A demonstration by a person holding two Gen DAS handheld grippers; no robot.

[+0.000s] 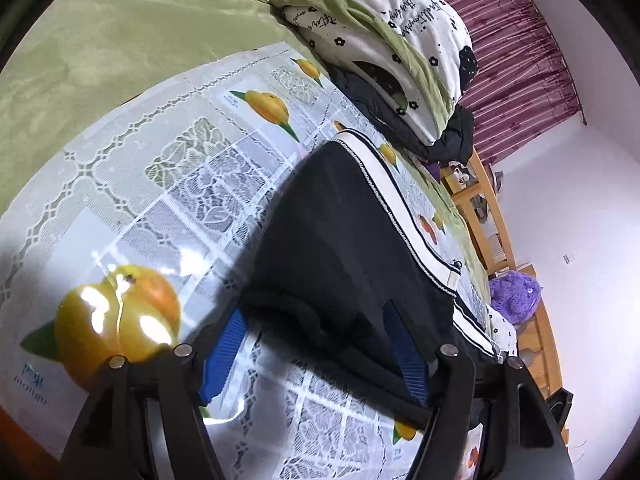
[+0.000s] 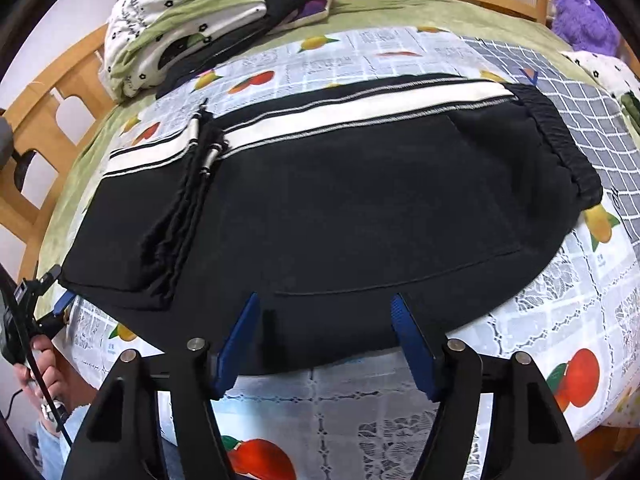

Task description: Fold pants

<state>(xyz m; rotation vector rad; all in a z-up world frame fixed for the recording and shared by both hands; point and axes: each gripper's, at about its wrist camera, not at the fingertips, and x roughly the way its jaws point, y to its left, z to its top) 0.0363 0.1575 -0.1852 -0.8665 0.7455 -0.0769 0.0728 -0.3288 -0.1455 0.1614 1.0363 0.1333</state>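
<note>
Two hand-held grippers work at the near edge of the black fleece pants with white side stripes (image 2: pixel 340 208), which lie folded flat on the fruit-printed lace tablecloth (image 2: pixel 400 412). The left gripper (image 1: pixel 316 344) has its blue pads apart around a dark cuff corner. The right gripper (image 2: pixel 332 344) likewise stands spread, straddling the hem, pads not pressing.

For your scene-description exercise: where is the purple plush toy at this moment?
In the right wrist view the purple plush toy sits at the top right, beyond the pants on the green cover's far edge; the left wrist view shows it at the right.
</note>
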